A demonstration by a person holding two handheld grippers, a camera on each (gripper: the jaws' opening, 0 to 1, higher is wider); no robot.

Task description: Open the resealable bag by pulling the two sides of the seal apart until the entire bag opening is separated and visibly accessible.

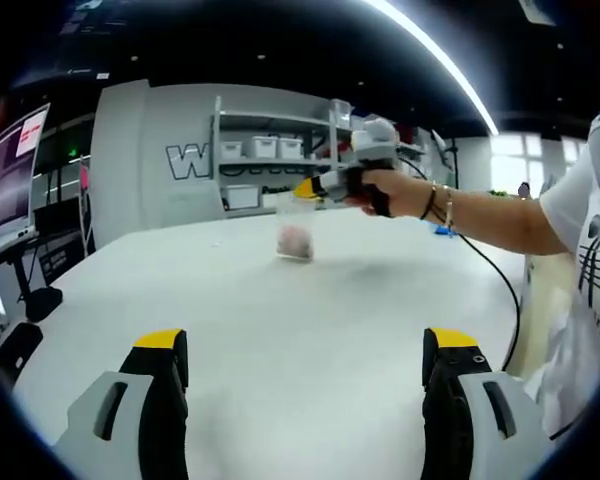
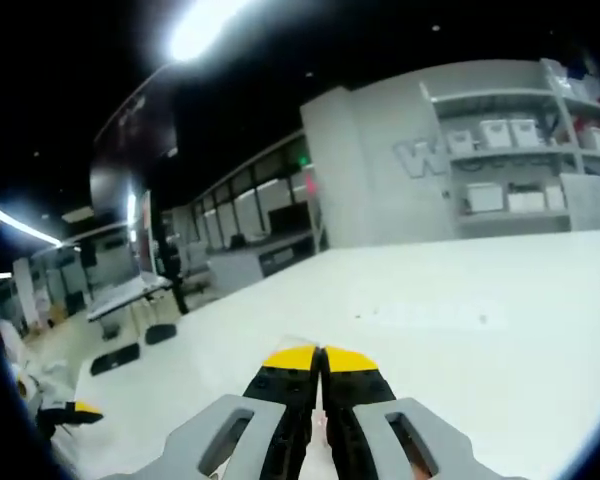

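While the left gripper (image 1: 305, 362) is hovering low over the white worktop (image 1: 280, 330), its jaws are standing wide apart with nothing between them. Across the worktop, a hand (image 1: 372, 190) is holding the right gripper (image 1: 302, 188) above the surface. A clear bag (image 1: 296, 228) with something pink inside is hanging from that gripper's yellow tip, its lower end close to the worktop; contact with the surface cannot be told. In the right gripper view, the right gripper's jaws are pressing together, pinching a thin, clear edge of the bag (image 2: 320, 415). Shelves (image 1: 270, 150) with white bins are standing behind the worktop.
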